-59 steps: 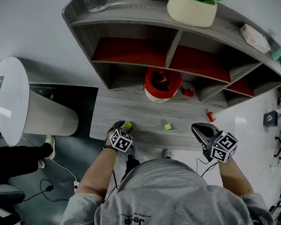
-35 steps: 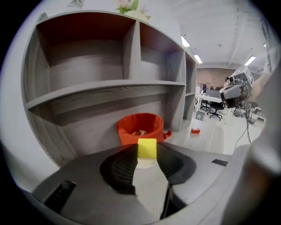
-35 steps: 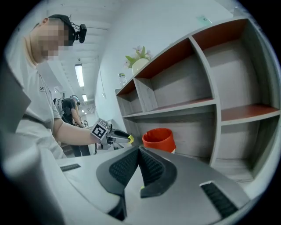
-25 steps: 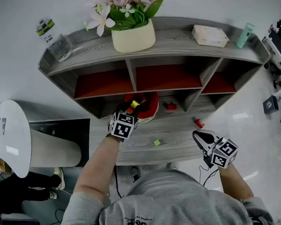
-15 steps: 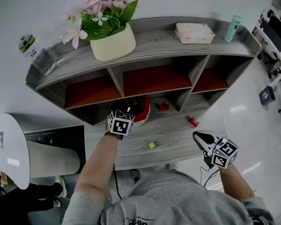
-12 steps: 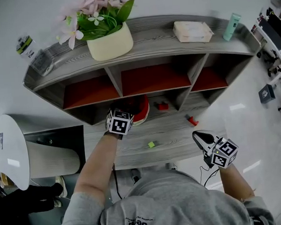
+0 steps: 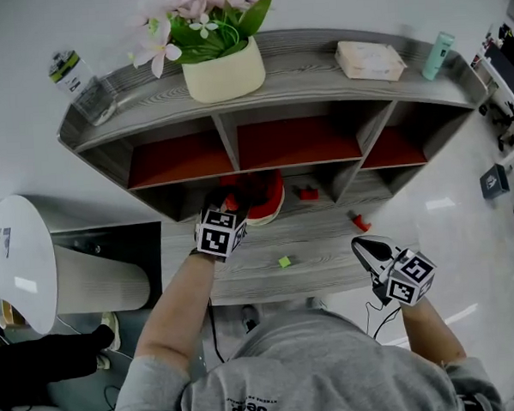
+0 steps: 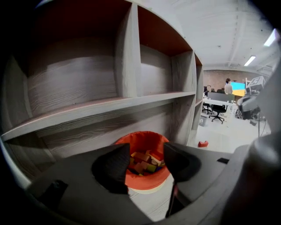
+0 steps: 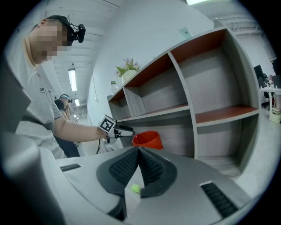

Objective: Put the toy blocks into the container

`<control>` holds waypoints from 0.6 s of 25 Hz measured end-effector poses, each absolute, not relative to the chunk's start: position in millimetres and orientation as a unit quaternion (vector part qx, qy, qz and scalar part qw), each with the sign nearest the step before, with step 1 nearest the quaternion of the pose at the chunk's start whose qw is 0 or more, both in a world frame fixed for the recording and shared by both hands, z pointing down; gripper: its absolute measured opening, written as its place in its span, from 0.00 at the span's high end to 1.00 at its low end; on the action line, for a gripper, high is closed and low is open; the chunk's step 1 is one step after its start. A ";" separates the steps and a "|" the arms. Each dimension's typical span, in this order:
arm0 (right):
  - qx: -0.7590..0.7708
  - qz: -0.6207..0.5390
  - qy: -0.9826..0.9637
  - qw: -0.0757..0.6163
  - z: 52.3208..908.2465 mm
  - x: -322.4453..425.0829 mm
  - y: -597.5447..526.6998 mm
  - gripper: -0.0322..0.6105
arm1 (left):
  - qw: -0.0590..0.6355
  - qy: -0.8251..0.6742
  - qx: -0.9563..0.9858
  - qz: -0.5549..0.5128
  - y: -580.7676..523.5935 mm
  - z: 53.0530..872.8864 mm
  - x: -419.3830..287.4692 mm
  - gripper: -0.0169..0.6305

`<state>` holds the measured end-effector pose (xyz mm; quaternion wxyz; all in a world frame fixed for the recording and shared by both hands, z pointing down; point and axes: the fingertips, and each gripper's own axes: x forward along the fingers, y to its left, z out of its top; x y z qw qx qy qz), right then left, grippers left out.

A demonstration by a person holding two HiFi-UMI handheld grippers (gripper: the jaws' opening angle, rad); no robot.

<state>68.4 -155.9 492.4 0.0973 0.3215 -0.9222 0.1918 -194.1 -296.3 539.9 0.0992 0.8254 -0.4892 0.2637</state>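
Hovering just in front of the container [image 8: 141, 139], the left claw [image 8: 147, 154] is standing released, with nothing between its jaws; they have just been opening wide and then easing back a little. Beyond the jaws, a heap of toy blocks [image 8: 140, 163] is lying inside the container, so the drop looks done.

The right claw [image 9: 139, 149] is waiting clenched and empty, well to the right of the container. A green block [image 7: 284, 262] is lying on the worktop [image 7: 320, 270] between that claw and the container. 2 red blocks [image 7: 308, 192] are sitting to the container's right, the nearer 1 just beside it.

Doing this step well probably means keeping the left jaws apart and backing the claw straight away from the container. The claw should stay clear of the container's rim and of the shelf [image 7: 298, 168] close above it, so the light container is not getting nudged. The green block looks like the easiest pick after that.
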 end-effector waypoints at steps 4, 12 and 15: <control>0.308 0.188 -0.927 0.100 488.6 53.0 -156.9 0.92 | 0.104 -0.476 0.843 0.227 -266.4 525.8 -196.8 0.66; 0.294 0.183 -0.932 0.108 486.3 37.3 -156.2 0.92 | 0.109 -0.419 0.874 0.222 -194.0 555.2 -170.8 0.93; 0.297 0.185 -0.930 0.114 487.4 40.7 -152.0 0.92 | 0.124 -0.383 0.881 0.248 -172.4 590.6 -146.8 0.96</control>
